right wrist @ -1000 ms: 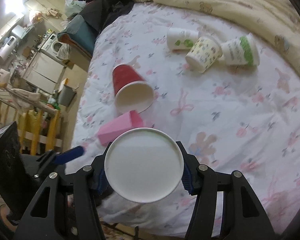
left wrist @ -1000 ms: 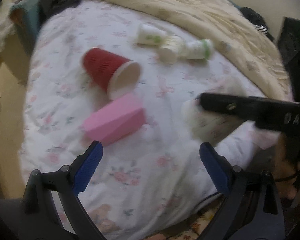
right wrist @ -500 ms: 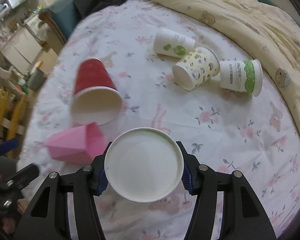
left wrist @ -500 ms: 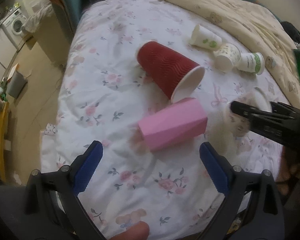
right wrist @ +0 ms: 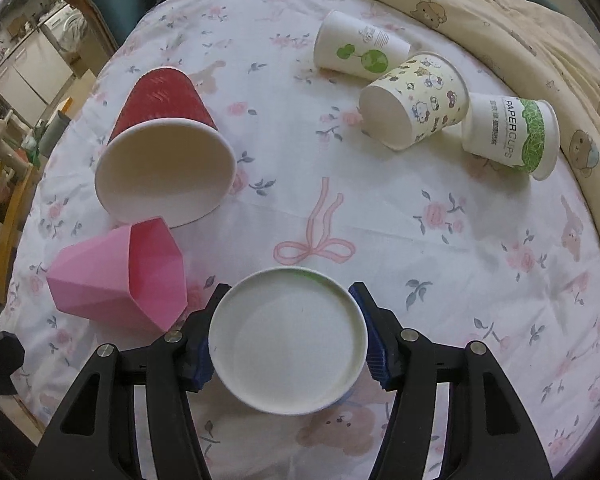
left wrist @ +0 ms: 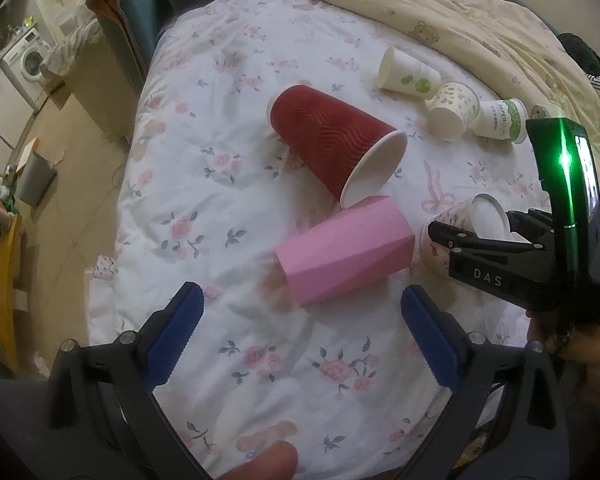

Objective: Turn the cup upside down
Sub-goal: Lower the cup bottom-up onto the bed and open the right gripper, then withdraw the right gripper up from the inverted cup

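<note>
Hiding most of its own wall behind the blue pads, the paper cup (right wrist: 287, 343) sits pinched in the right hand-held gripper (right wrist: 288, 338), its round white base turned to the right wrist camera so that its printed side cannot be made out there. The left wrist view shows what that one misses: the same cup (left wrist: 466, 226) seen from the side, base up, with a faint floral print, its lower part covered by the black finger of the right hand-held gripper (left wrist: 452, 236). The left hand-held gripper (left wrist: 300, 336) hangs spread wide, holding nothing, above the flowered bedsheet (left wrist: 228, 184). Ahead of its open jaws lies the pink faceted cup (left wrist: 346, 250) on its side, the red ribbed cup (left wrist: 332, 142) just beyond and touching it. Far ahead to the right lie three printed cups (right wrist: 420, 100), also on their sides. A fingertip (left wrist: 266, 462) is cut off at the left view's bottom edge.
</note>
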Action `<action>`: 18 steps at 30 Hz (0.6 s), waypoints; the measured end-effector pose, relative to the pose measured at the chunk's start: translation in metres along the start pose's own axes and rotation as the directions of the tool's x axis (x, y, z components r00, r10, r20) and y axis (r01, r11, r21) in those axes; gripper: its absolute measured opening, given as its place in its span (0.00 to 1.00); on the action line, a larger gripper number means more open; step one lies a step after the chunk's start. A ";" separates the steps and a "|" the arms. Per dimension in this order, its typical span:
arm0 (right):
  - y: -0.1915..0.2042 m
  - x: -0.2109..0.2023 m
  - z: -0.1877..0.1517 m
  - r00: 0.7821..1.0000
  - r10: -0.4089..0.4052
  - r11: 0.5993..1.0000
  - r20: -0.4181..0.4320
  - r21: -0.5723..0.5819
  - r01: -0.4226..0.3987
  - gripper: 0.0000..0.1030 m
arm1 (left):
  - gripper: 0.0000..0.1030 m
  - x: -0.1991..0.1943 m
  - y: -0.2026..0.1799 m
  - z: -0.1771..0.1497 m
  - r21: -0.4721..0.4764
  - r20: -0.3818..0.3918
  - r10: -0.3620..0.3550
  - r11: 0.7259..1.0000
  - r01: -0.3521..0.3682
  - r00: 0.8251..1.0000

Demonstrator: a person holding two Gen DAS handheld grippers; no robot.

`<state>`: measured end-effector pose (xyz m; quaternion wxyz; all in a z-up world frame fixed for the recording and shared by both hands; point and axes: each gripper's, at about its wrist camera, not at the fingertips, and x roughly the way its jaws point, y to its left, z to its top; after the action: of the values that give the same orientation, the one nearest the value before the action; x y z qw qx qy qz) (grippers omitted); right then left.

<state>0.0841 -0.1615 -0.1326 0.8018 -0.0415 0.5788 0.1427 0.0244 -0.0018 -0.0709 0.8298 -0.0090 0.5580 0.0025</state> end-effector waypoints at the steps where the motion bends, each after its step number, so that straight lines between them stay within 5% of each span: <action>1: -0.001 -0.001 0.000 1.000 0.008 1.000 -0.002 0.002 -0.008 0.62 | 0.95 0.000 0.000 0.000 -0.003 0.000 -0.004 1.000 0.004 1.000; 7: -0.004 -0.013 -0.002 0.998 0.060 0.996 -0.004 0.060 -0.059 0.83 | 0.95 -0.011 -0.003 0.000 0.006 0.051 -0.016 1.000 0.016 0.999; 18: -0.011 -0.124 -0.048 0.968 0.033 0.988 0.250 0.139 -0.070 0.92 | 0.95 -0.047 -0.009 -0.014 0.037 0.171 -0.041 0.999 0.035 0.984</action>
<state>0.0076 -0.2053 -0.0328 0.8645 0.0509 0.4844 0.1246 -0.0060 -0.0106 -0.0325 0.8747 -0.0053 0.4842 -0.0220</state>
